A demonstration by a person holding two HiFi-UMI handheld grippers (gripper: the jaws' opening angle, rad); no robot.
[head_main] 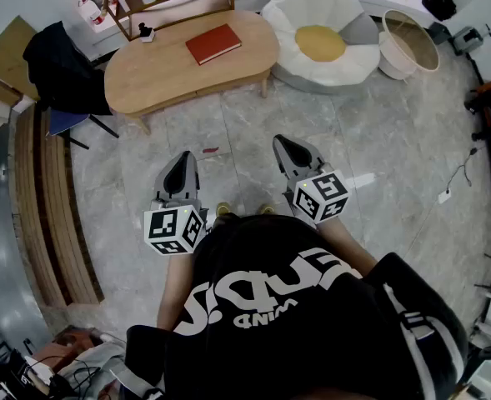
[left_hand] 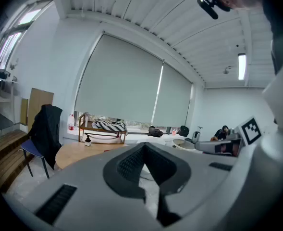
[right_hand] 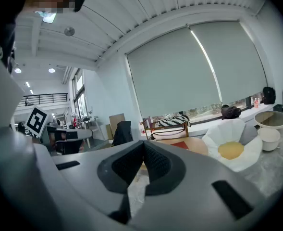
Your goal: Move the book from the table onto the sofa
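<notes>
Jaws on both grippers are pressing together with nothing between them. In the head view, the left gripper (head_main: 181,162) and the right gripper (head_main: 282,145) are hovering side by side over the grey marbled floor (head_main: 378,140), both pointing toward the oval light-wood bench (head_main: 157,77) and well apart from it. A red hardcover book (head_main: 213,43) is lying flat on the bench, on its right half, and the white petal-shaped sofa (head_main: 288,17) with a round yellow cushion (head_main: 320,43) is sitting just beside the bench's right end. A black jacket (head_main: 62,69) is hanging over a chair near the bench's left end. In the left gripper view, the dark pads are meeting at the tips, and beyond them the bench is showing with a small wooden rack (left_hand: 86,124) carrying a striped cloth (left_hand: 108,125) behind it. In the right gripper view, the closed tips are again touching, while the book is resting on the bench top, with the sofa just to its right.
</notes>
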